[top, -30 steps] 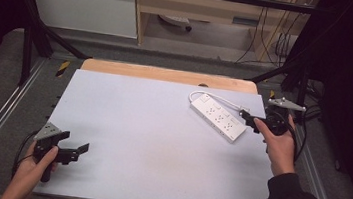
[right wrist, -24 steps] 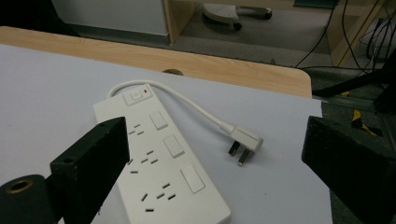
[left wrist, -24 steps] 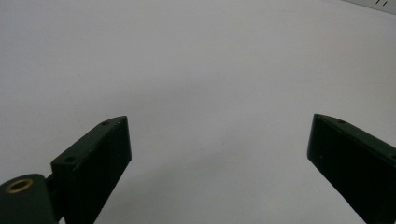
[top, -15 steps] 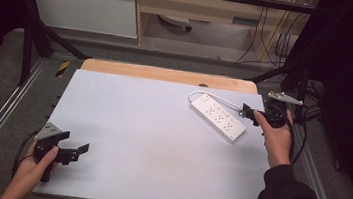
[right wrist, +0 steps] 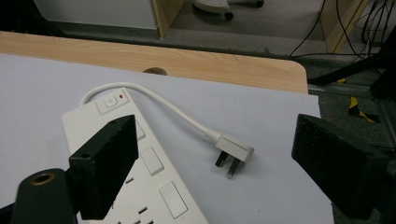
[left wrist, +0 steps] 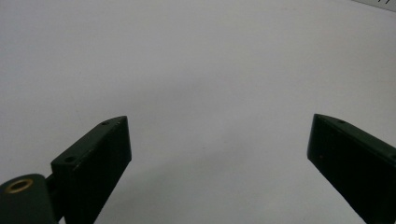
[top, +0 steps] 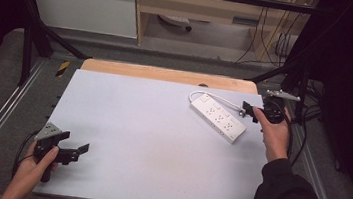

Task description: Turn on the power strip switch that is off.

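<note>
1. High view: A white power strip is seen lying diagonally on the right part of the grey worktop, its short cable looped back toward the right edge. The right hand-held gripper is held just beside the strip's near end. Compared with a second ago, it has been drawn slightly up and away from the strip's end, toward the cable's plug end. The left hand-held gripper is recorded at the near-left corner, well apart from the strip, unchanged in place, its jaws spread.

2. Left gripper view: Both black jaws are seen wide apart over bare worktop; nothing is held between them.

3. Right gripper view: The jaws are spread, nothing pinched. The power strip lies under the left jaw, its switch with red lamp at the far end. The white plug rests on the worktop between the jaws, prongs pointing toward the camera.

4. Judgement: The shift is taken to mean the plug is being lined up for a grasp; closure on it has not yet been made.
</note>
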A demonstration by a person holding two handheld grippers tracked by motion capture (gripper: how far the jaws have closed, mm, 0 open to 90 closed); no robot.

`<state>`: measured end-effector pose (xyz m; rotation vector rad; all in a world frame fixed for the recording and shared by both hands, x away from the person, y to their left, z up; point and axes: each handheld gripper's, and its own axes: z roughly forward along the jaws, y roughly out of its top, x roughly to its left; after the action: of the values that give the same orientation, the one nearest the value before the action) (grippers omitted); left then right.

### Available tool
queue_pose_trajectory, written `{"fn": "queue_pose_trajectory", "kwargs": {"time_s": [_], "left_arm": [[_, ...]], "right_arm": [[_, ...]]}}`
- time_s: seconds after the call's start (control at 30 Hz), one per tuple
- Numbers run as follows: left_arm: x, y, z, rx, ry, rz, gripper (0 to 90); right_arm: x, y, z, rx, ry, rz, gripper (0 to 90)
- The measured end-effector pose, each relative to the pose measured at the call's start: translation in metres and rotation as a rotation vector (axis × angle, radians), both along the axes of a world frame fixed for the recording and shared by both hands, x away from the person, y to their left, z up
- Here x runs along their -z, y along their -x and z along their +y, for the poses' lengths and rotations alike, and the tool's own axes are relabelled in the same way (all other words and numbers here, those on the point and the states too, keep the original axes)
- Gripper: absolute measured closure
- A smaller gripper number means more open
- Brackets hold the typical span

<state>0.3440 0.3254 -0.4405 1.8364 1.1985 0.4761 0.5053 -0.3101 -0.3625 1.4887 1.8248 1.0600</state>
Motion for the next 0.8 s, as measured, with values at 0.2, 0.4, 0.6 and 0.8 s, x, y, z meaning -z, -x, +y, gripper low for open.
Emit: {"fn": "queue_pose_trajectory", "kwargs": {"time_s": [0.2,0.4,0.6,0.8], "left_arm": [[0.000,0.000,-0.001,0.005,-0.002,0.004,6.4],[0.001,0.000,-0.001,0.006,-0.005,0.005,6.4],[0.001,0.000,-0.001,0.008,-0.009,0.006,6.3],[0.001,0.000,-0.001,0.011,-0.015,0.008,6.4]], "right_arm": [[0.002,-0.005,0.001,-0.008,-0.007,0.010,19.4],[0.005,-0.009,0.002,-0.018,-0.010,0.031,29.3],[0.010,-0.013,0.005,-0.021,0.008,0.048,34.8],[0.013,-0.015,0.006,-0.019,0.013,0.059,43.3]]}}
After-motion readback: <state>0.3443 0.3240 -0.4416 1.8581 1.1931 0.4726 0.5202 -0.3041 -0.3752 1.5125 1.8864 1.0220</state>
